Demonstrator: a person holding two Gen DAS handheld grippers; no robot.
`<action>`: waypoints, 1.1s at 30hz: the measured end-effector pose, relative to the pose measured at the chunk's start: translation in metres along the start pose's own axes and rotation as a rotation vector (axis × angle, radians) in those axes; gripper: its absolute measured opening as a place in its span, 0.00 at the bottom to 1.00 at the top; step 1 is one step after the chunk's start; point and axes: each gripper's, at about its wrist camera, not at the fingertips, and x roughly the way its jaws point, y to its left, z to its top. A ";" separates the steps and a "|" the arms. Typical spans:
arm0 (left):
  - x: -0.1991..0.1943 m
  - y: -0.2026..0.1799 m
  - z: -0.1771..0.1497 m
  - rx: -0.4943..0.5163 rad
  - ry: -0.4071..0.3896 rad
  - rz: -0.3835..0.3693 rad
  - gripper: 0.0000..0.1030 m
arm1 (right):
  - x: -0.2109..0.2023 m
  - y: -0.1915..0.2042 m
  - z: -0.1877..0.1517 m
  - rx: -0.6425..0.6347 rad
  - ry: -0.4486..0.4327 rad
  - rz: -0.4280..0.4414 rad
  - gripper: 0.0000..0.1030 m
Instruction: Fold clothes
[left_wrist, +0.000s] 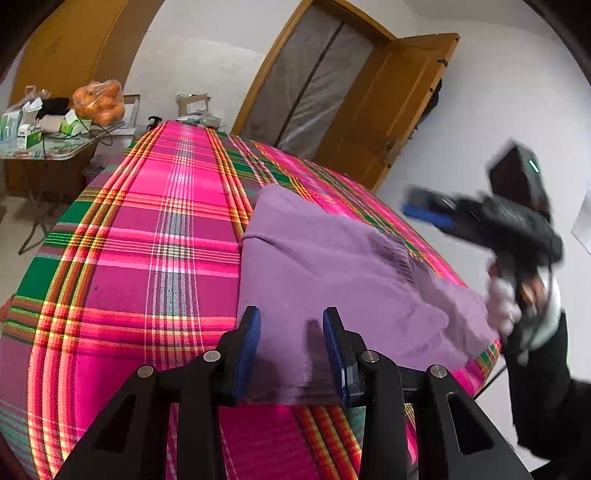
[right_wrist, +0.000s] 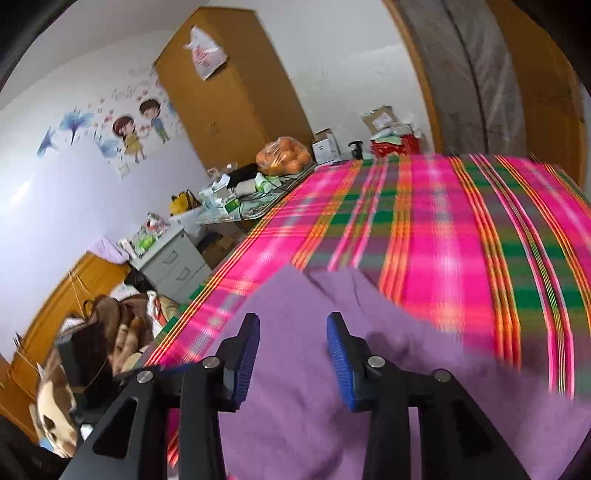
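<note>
A purple knitted sweater (left_wrist: 332, 266) lies partly folded on the bed's pink plaid blanket (left_wrist: 147, 240), near the right-hand edge as the left wrist view shows it. The left gripper (left_wrist: 291, 347) sits low over the near hem with cloth between its blue pads; whether they actually pinch it I cannot tell. The right gripper (right_wrist: 293, 354) is lifted clear, its jaws apart with nothing between them, the sweater below. It looks like a fold has been laid and let go. Next, I'd guess, comes a fresh grip on the loose right side to bring it across.
</note>
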 end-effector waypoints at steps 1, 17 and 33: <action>0.000 0.000 -0.001 0.002 -0.004 -0.002 0.35 | 0.010 0.001 0.008 -0.016 0.016 -0.003 0.38; -0.002 -0.001 -0.008 0.001 -0.012 -0.043 0.35 | 0.113 -0.029 0.040 -0.034 0.288 -0.045 0.00; -0.005 -0.004 -0.012 0.000 -0.016 -0.039 0.35 | 0.147 0.003 0.048 -0.116 0.343 -0.012 0.03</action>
